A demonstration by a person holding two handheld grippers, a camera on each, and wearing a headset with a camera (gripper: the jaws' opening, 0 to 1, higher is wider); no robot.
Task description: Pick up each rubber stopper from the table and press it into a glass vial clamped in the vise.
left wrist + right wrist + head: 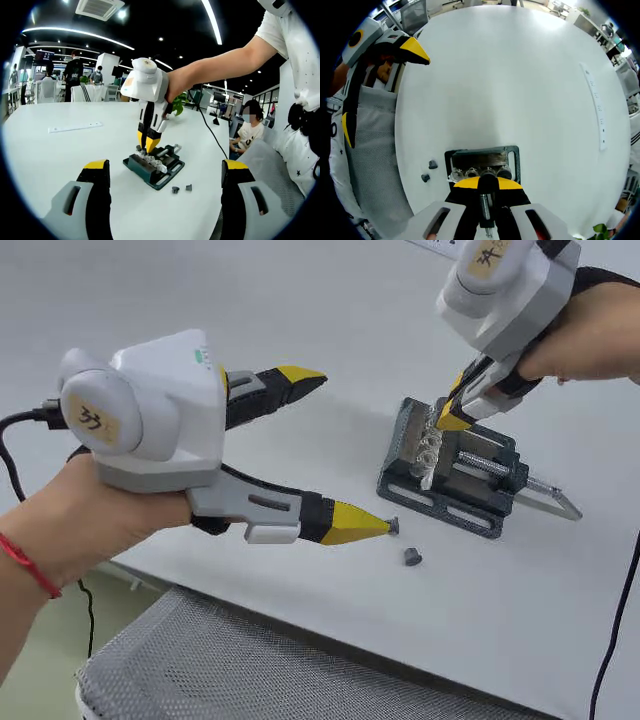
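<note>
The right gripper point(450, 421), jaws pressed together, is resting tip-down on the vials point(429, 450) in the vise point(470, 502); I cannot tell whether it is pinching anything. The left gripper point(356, 450) is hovering, spread wide and empty. Two stoppers point(412, 557) are lying on the table point(330, 300) beside the vise, so at least those two are left to do.

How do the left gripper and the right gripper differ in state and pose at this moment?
The left gripper has its jaws wide open; the right gripper has its jaws closed together. The left gripper is held roughly level, off to the side of the vise; the right gripper points steeply down at the vials in the vise. Both have yellow jaw tips and a white body.
</note>
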